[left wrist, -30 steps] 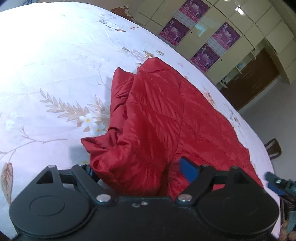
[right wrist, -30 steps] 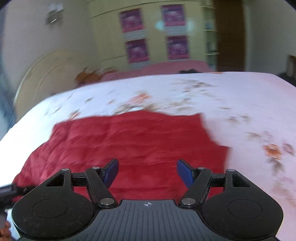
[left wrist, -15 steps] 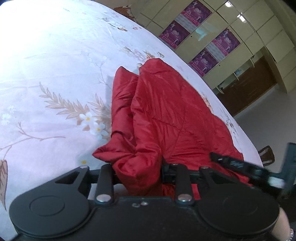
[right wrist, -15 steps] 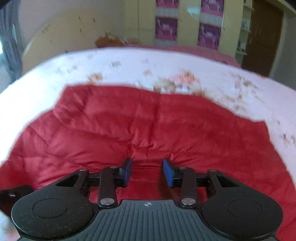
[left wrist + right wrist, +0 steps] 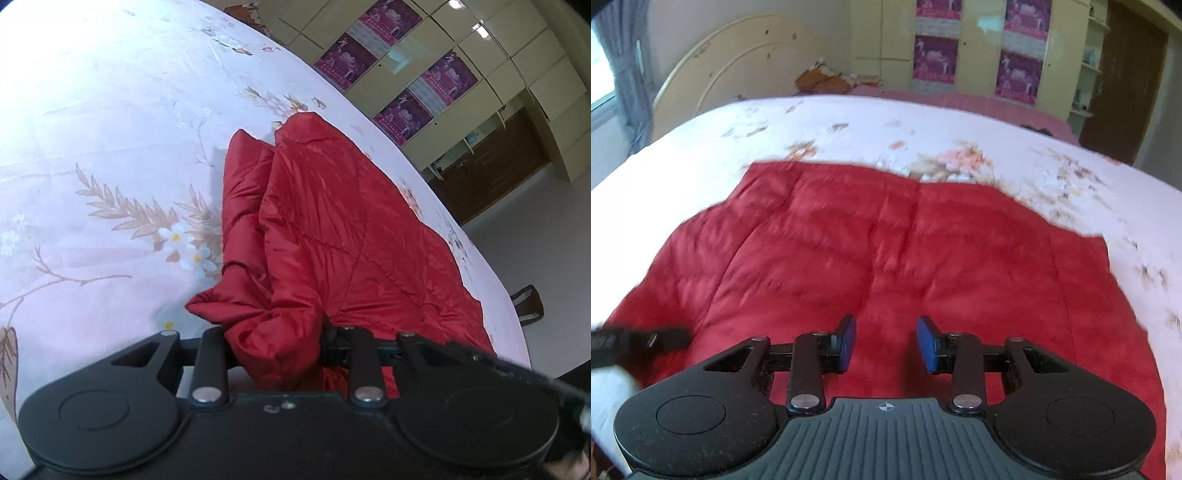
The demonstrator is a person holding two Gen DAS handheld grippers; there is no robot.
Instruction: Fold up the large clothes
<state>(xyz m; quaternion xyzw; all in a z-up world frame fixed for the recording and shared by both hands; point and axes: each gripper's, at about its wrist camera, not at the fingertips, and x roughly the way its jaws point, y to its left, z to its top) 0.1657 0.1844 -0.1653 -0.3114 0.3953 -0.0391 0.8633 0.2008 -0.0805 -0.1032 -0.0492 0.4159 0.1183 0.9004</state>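
A red quilted jacket [image 5: 332,229] lies spread on the floral bed sheet [image 5: 110,110]. My left gripper [image 5: 275,343] is shut on a bunched near corner of it, and the puffed cloth hides both pads. In the right wrist view the jacket [image 5: 886,240] fills the middle. My right gripper [image 5: 886,343] rests low on its near part. The blue pads [image 5: 847,343] stand narrowly apart with red cloth filling the gap, gripped as far as I can see. The left gripper [image 5: 635,341] shows as a blurred black bar at the left edge.
The bed sheet [image 5: 849,122] runs far beyond the jacket to a cream headboard [image 5: 738,66]. Yellow wardrobes with purple posters [image 5: 436,81] line the far wall. The bed edge drops to bare floor [image 5: 546,229] on the right, where a dark bag [image 5: 528,299] sits.
Both grippers' jaws have narrowed from wide open. The left closed on the jacket's corner and lifted it slightly. The right shifted across the jacket, closer to the left gripper.
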